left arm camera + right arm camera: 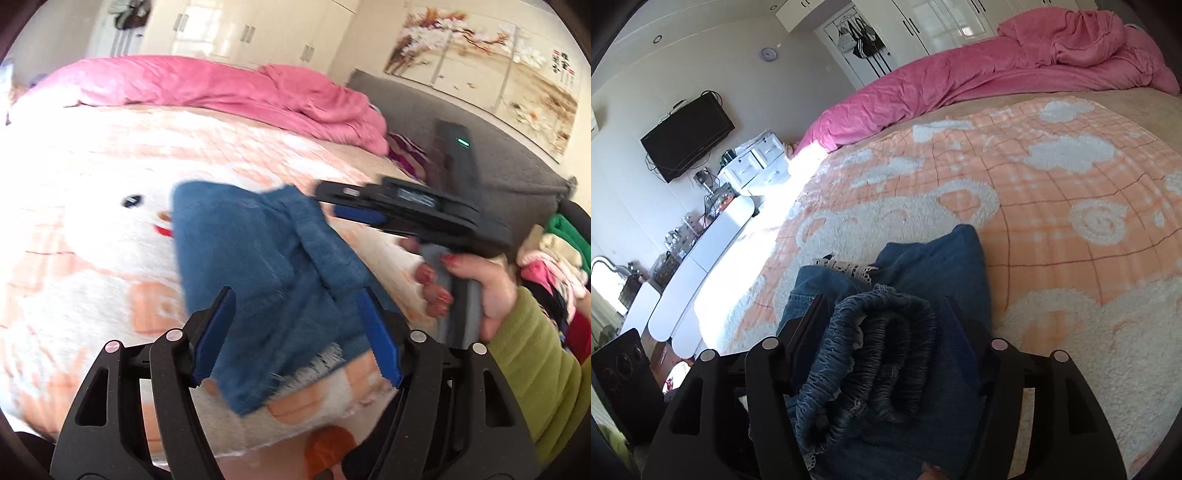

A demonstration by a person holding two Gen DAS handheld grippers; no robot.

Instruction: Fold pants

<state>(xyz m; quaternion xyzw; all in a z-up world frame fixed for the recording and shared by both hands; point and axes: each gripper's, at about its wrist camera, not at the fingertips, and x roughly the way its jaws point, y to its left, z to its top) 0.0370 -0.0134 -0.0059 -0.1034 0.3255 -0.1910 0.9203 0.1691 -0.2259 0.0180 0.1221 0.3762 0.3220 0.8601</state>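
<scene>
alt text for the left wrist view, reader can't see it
Folded blue pants lie on a peach and white blanket between the open fingers of the left gripper. The right gripper, held in a hand, reaches to the pants' far edge; a pink duvet lies behind.

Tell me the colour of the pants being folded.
Blue denim; the pants show best in the right wrist view, gathered elastic waistband between the right gripper's fingers.

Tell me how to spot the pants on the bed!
Find the big bed with the orange-and-white fuzzy blanket and a pink quilt heaped at its far side. On the blanket lie the pants: blue denim, folded small, the only blue thing there, with a gathered waistband.
</scene>
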